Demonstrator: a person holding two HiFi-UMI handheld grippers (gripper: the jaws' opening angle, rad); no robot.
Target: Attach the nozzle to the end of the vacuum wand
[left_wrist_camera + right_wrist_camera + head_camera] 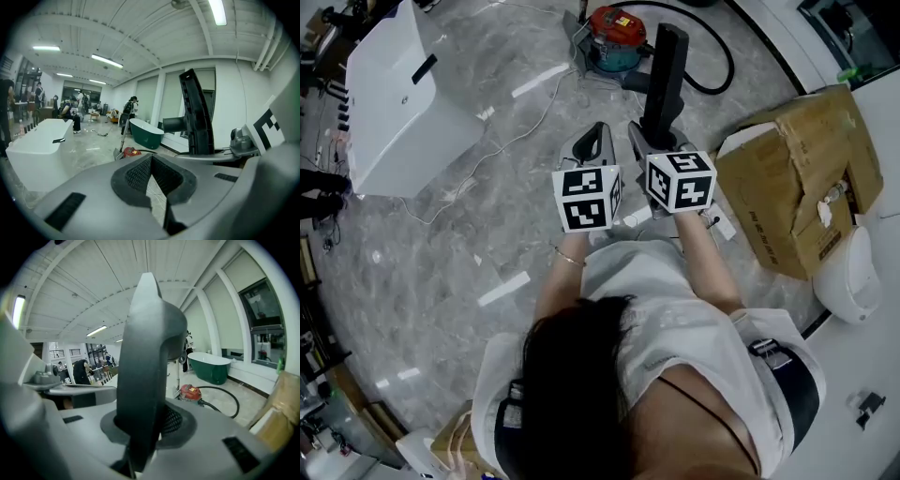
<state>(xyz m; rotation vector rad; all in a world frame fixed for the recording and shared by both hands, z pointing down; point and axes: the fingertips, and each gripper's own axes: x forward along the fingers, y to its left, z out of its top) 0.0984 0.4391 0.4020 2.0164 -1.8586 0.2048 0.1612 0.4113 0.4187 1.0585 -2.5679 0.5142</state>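
Note:
The black vacuum nozzle [666, 75] stands upright between the jaws of my right gripper [661, 141], which is shut on its lower part. In the right gripper view the nozzle [145, 357] fills the middle and rises from the pads. My left gripper [592, 145] hangs just left of it, shut with nothing between its jaws [151, 157]; from there the nozzle [196, 117] shows on the right. The red canister vacuum [614, 37] sits on the floor ahead, with its black hose [717, 75] curling right. A thin metal wand [177, 376] stands by the canister.
A white tub-shaped unit [398, 103] stands at the left. A torn cardboard box [797, 178] lies at the right. A green bathtub [213, 366] stands farther back. White cables [502, 145] trail across the grey marble floor. People are working at the far end of the room.

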